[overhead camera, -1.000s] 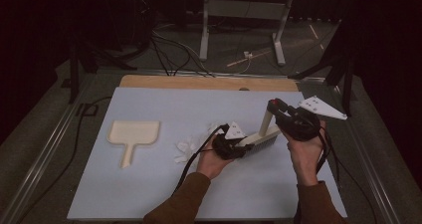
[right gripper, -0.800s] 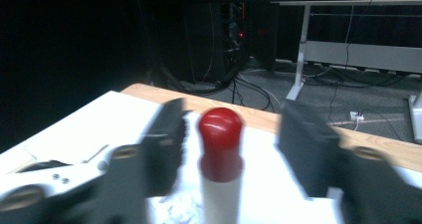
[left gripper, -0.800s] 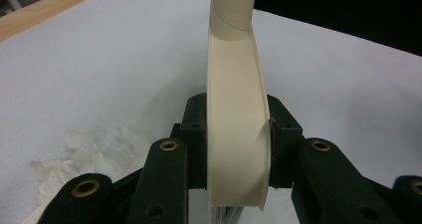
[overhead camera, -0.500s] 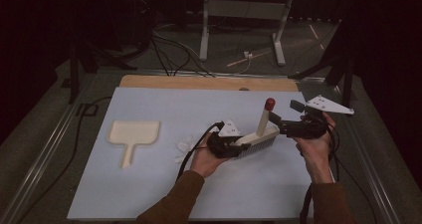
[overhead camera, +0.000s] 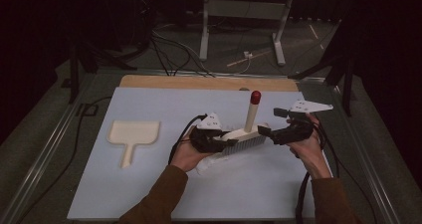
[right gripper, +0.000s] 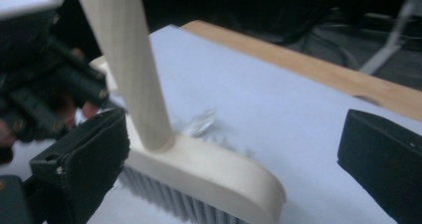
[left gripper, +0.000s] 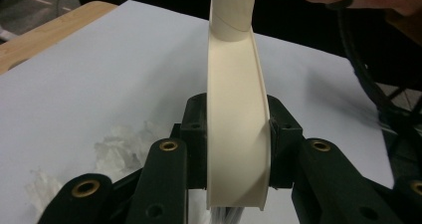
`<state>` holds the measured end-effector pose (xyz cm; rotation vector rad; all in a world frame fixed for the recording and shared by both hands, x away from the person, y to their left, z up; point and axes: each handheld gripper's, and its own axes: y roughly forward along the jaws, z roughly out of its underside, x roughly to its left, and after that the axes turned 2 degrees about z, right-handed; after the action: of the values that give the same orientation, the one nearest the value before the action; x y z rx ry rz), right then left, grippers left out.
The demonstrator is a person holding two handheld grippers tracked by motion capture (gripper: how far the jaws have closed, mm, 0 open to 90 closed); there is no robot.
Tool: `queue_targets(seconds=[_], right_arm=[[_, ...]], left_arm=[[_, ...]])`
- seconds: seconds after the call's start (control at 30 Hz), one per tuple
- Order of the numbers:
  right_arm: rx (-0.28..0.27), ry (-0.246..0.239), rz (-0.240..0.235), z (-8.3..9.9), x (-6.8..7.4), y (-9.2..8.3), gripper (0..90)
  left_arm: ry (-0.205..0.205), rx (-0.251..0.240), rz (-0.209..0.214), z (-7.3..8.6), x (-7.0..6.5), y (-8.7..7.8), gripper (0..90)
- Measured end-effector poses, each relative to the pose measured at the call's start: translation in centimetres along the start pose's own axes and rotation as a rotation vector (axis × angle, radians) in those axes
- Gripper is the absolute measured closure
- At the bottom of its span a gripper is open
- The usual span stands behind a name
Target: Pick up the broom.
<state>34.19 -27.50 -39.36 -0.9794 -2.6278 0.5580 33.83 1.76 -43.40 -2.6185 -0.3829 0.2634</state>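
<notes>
Handover step: left hand-held gripper (overhead camera: 226, 143) clamped on brush (overhead camera: 246, 134) head; right hand-held gripper (overhead camera: 267, 133) jaws just opened wide, empty, beside brush's right end. Next: sweep plastic scraps (left gripper: 117, 149) left toward dustpan (overhead camera: 132, 136).

A cream dustpan (overhead camera: 132, 136) lies flat near the left edge of the white board (overhead camera: 149, 184); a metal stand (overhead camera: 239, 15) rises beyond the far edge.

Right gripper (right gripper: 234, 154) jaws just opened, spread wide | cream brush (right gripper: 199, 167) head between them, near left pad, handle upright | clear scraps (right gripper: 199, 122) behind, on pale mat (right gripper: 278, 99) | left gripper (right gripper: 45, 84) beyond
</notes>
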Motion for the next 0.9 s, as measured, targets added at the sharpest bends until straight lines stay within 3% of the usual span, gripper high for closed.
queue_targets(seconds=[0.33,0.5,0.53,0.6,0.73,0.83,0.87,0.9], right_arm=[[0.093,-0.096,-0.125,-0.1,1.4,2.0,0.0],[0.145,-0.14,-0.219,0.0,2.3,2.6,0.0],[0.181,-0.176,-0.25,0.1,2.8,2.9,0.2],[0.207,-0.194,-0.275,0.2,3.0,3.1,1.1],[0.316,-0.271,-0.325,0.7,4.0,3.8,11.0],[0.331,-0.287,-0.344,0.8,4.1,3.9,17.7],[0.336,-0.301,-0.367,0.9,4.1,3.9,28.4],[0.336,-0.301,-0.367,0.9,4.1,3.9,28.4]], left_arm=[[0.044,0.004,0.122,0.2,0.3,-2.0,70.0],[0.068,0.021,0.198,0.4,0.1,-2.3,70.0],[0.073,0.025,0.211,0.4,0.1,-2.2,70.0],[0.083,0.037,0.229,0.4,0.0,-2.2,70.0],[0.093,0.044,0.257,0.5,-0.1,-2.0,70.0],[0.1,0.044,0.272,0.5,-0.3,-1.9,70.0],[0.101,0.043,0.275,0.5,-0.3,-1.8,69.9],[0.1,0.04,0.279,0.5,-0.3,-1.8,69.9]])
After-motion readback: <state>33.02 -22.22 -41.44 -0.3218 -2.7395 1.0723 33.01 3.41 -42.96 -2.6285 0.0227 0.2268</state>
